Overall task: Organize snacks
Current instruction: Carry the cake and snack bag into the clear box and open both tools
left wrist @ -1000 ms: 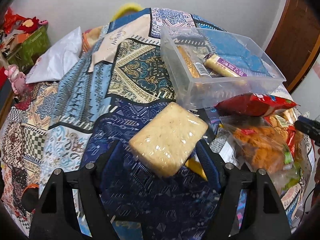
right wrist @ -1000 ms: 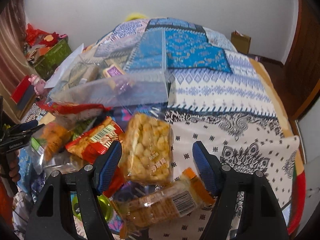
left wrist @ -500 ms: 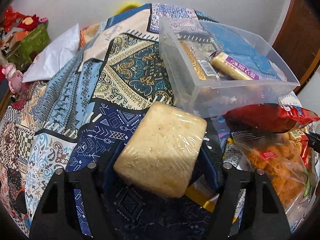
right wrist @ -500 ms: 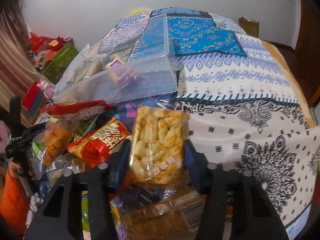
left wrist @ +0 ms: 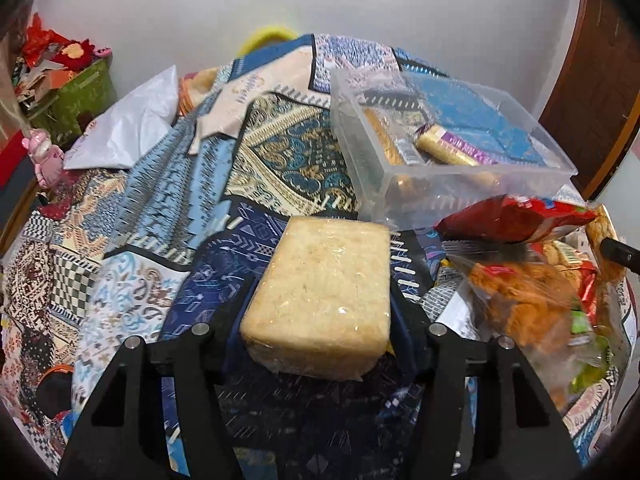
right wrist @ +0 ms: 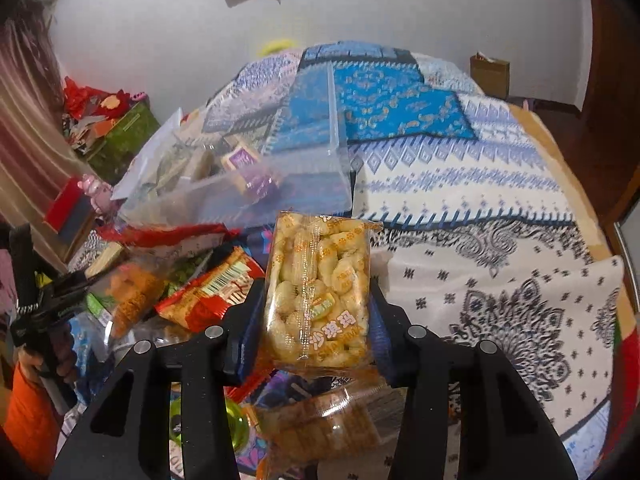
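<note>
I hold a pale rice cake block (left wrist: 320,296) wrapped in clear film in my left gripper (left wrist: 320,320), and its jaws are squeezed tight on both sides of the block. The block is up off the patchwork quilt (left wrist: 256,168) and sits just in front of the clear plastic bin (left wrist: 520,184). In my right gripper (right wrist: 316,320) I hold a yellow puffed snack pack (right wrist: 318,288), and those jaws are pressed shut on its two long sides. This pack is also lifted, just in front of the bin (right wrist: 304,196) and a bit to the right of its near corner. Inside the bin lie a gold and purple snack bar (left wrist: 452,148) and another long wrapped snack beside it. Right below the bin's front wall lies a red snack bag (left wrist: 516,220). Next to that, lower down, is a clear bag of orange snacks (left wrist: 520,296). Under the yellow pack lies another clear wrapped snack (right wrist: 320,428) on the bed. To the left of the bin, near the far edge of the quilt, there is a white plastic bag (left wrist: 128,128). Farther left of the bin stands a green box (left wrist: 80,100) with red things on top, and a small pink toy (left wrist: 42,156) is near it.
</note>
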`<state>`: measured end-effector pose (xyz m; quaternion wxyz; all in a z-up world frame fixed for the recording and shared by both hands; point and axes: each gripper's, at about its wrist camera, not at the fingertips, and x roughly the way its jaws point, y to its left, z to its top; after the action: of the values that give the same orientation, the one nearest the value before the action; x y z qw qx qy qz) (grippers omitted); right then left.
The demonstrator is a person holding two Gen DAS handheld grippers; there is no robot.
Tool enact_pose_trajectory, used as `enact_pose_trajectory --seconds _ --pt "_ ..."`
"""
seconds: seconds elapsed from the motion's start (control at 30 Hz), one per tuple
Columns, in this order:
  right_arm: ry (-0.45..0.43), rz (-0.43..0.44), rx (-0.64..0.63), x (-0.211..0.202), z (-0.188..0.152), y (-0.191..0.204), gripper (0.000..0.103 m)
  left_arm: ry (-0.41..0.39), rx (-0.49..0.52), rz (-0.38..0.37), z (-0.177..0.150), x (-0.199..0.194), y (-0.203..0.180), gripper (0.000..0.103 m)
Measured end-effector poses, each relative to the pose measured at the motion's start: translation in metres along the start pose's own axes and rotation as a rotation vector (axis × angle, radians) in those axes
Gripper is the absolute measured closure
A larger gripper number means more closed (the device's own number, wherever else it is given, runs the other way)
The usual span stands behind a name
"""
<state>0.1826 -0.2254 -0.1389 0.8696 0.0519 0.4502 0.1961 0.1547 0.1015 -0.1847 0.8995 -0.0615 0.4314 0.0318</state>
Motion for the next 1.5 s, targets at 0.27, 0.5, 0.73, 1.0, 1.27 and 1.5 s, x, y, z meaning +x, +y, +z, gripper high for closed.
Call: enact_pose_trajectory --seconds 0.27,0.5,0.73,1.0,1.27,1.5 --pt "-0.081 -0.005 -0.029 -0.025 0.015 0.012 0.060 -0.082 0.003 -0.006 0.012 -0.041 -0.001 0.049" --pt "-0.140 0.012 -0.048 -0.038 0.035 0.024 0.060 -0.165 0.037 -0.024 0.035 -0.070 -0.015 0.049" --pt "-0.183 0.028 -0.072 -0.038 0.057 0.035 0.060 -0.206 0.051 -0.066 0.062 -0.076 -0.032 0.049" --pt "-0.187 0.041 -0.089 -0.021 0.082 0.044 0.060 -0.204 0.076 -0.104 0.092 -0.057 -0.054 0.049" --pt "-0.157 0.021 -0.112 0.008 0.101 0.050 0.060 -0.144 0.105 -0.130 0.113 -0.019 -0.076 0.049" --pt "-0.101 -0.011 -0.136 0.042 0.110 0.052 0.060 -0.081 0.143 -0.133 0.125 0.019 -0.095 0.049"
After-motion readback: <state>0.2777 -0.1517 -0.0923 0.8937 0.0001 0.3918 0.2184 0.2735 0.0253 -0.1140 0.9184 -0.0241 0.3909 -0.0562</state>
